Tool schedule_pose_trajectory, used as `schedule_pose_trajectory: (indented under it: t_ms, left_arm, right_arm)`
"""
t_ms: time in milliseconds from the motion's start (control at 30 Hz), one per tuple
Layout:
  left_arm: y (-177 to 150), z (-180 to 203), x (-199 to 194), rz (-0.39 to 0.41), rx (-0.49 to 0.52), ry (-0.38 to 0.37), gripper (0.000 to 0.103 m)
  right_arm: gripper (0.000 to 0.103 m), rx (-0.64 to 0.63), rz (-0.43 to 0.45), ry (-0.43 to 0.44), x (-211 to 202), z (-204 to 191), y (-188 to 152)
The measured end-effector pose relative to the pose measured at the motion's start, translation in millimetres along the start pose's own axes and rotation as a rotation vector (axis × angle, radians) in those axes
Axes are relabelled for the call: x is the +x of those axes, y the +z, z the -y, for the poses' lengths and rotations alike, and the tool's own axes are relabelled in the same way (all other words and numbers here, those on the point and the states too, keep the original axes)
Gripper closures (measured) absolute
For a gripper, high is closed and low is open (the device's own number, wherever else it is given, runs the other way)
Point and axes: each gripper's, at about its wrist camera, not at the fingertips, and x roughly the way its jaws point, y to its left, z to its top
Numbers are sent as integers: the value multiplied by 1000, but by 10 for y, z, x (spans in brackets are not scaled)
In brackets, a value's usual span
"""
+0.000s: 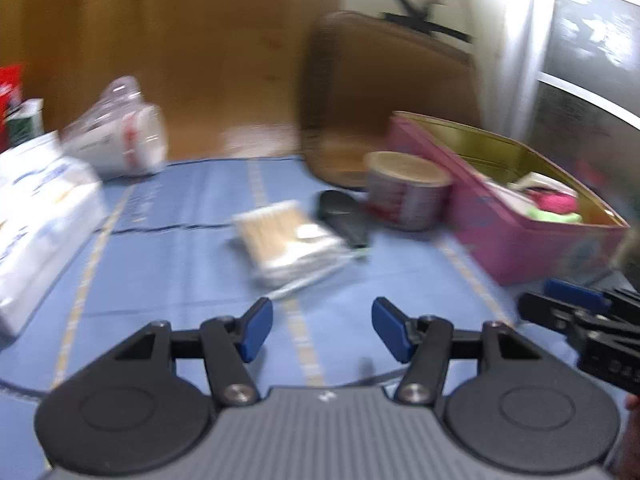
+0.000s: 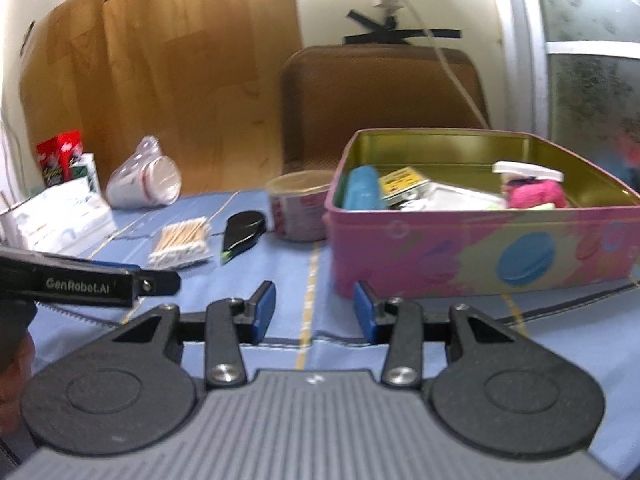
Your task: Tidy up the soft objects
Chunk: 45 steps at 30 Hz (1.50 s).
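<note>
blue cloth (image 1: 168,248), swabs (image 1: 286,236) beyond fingers (image 1: 256,328)

A round can (image 2: 298,210) stands near the table's (image 2: 280,280) far edge, a brown chair (image 2: 380,96) behind it (red carton (image 2: 58,156) far-left corner).

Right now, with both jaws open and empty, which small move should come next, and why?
Probably ease the left gripper forward toward the cotton swab pack. Its jaws stand open, the pack lies ahead on the blue cloth, outside the pink tin.
</note>
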Motion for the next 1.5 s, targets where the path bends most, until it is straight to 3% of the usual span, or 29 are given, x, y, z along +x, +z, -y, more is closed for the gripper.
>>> schedule_pose_trajectory:
  t_ms: [200, 367, 567, 767, 833, 933, 1167, 1267, 1400, 1500]
  left_arm:
    - [-25, -481, 14, 8, -93, 104, 53]
    - [-65, -577, 30, 39, -104, 127, 53]
    - [-73, -533, 48, 46, -83, 107, 53]
    - [-72, -594, 25, 55, -122, 75, 53]
    - [-70, -601, 23, 55, -127, 71, 53]
    - [-69, -614, 20, 54, -136, 65, 53]
    - [-81, -607, -6, 49, -137, 49, 52]
    - [-104, -526, -52, 26, -151, 0, 52]
    - [-95, -316, -89, -66, -250, -232, 52]
    - [-48, -74, -10, -143, -244, -315, 52]
  right_arm:
    - [57, -57, -26, 49, 208, -222, 86]
    - [57, -116, -23, 77, 525, -402, 274]
    - [58, -128, -60, 73, 1006, -584, 445]
    - [57, -114, -164, 63, 1464, -625, 464]
    - [63, -110, -168, 68, 1468, -614, 483]
    - [64, -94, -161, 70, 1353, -554, 459]
    - [64, -29, -163, 148, 697, -299, 197]
    - [64, 40, -160, 187, 384, -170, 60]
    - [64, 181, -175, 257, 167, 16, -81]
    - [64, 266, -178, 308, 123, 72, -121]
